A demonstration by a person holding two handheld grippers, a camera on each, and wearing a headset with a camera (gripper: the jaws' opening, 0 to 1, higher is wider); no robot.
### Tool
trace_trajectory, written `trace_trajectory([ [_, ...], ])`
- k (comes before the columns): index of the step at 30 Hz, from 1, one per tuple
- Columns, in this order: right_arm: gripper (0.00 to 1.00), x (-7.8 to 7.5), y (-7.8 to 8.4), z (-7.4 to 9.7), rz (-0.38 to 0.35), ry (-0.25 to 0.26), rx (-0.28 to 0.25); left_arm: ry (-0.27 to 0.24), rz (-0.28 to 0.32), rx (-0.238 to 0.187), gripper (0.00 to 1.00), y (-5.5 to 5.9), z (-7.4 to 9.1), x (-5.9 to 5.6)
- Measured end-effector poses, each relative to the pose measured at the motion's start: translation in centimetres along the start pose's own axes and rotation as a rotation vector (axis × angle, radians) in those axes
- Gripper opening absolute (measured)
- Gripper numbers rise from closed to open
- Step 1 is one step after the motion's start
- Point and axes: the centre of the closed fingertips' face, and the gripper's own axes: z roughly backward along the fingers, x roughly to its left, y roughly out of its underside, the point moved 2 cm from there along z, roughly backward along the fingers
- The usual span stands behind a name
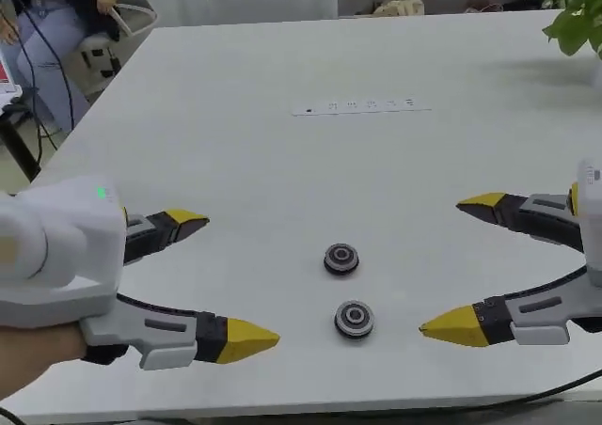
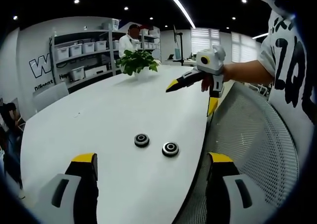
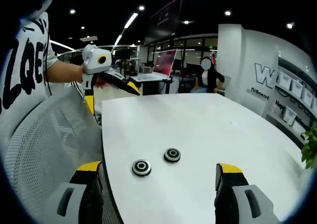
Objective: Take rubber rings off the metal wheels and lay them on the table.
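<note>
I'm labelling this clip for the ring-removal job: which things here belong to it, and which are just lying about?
Job: far wheel; near wheel; left gripper and right gripper, both open; table as the laying surface.

Lying about: potted plant; socket panel set in the tabletop.
</note>
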Motion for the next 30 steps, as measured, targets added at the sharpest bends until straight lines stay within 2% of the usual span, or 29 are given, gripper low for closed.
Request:
trace_trajectory([
  [8, 0.90, -0.3, 0.4, -0.7, 0.005, -0.024, 0.011, 0.030, -0.017, 0.013, 0.85, -0.1, -1.4, 0.2],
  [16, 0.87, -0.5, 1.1, -1.7, 0.017, -0.041, 0.034, 0.078, -0.037, 0.027, 0.80, -0.3, -3.0, -0.1],
  [30, 0.80, -0.5, 1.6, -3.0, 0.046, -0.095, 0.052, 0.133, -0.062, 0.036, 0.75, -0.3, -4.9, -0.5],
])
